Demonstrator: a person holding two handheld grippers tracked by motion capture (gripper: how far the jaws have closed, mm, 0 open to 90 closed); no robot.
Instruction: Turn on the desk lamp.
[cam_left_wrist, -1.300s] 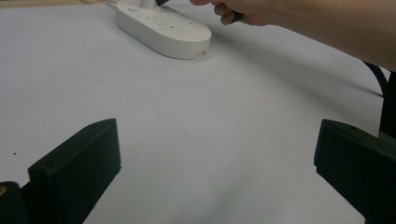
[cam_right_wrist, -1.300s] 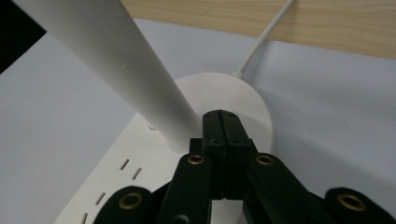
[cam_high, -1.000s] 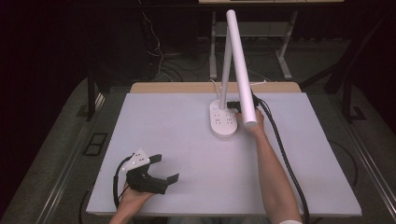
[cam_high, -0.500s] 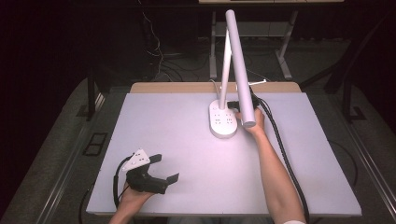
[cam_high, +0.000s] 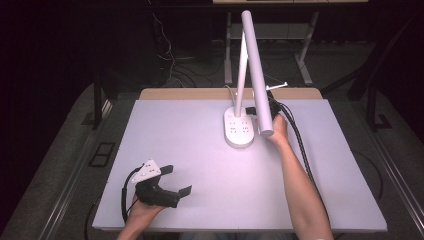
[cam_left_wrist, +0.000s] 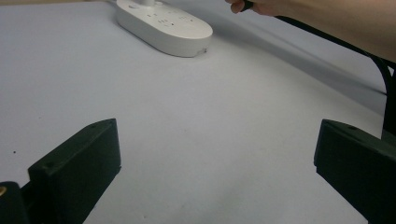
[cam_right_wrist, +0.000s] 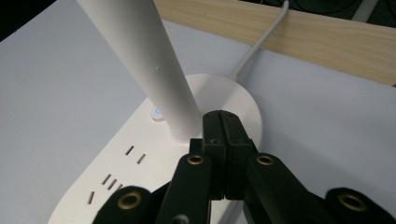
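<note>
White desk lamp (cam_high: 239, 127), socket base at the far middle of the grey table (cam_high: 200, 150), small blue light lit beside its stem; right gripper (cam_right_wrist: 223, 122), jaws pressed together with nothing between them, tips over the base just beside the stem; left gripper (cam_high: 176, 180), jaws spread wide and empty, resting near the table's front left edge, well apart from the lamp.

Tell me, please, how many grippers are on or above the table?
2. The left gripper rests near the front left of the table, fingers apart. The right gripper is at the lamp base, fingers closed, by the white lamp post.
</note>
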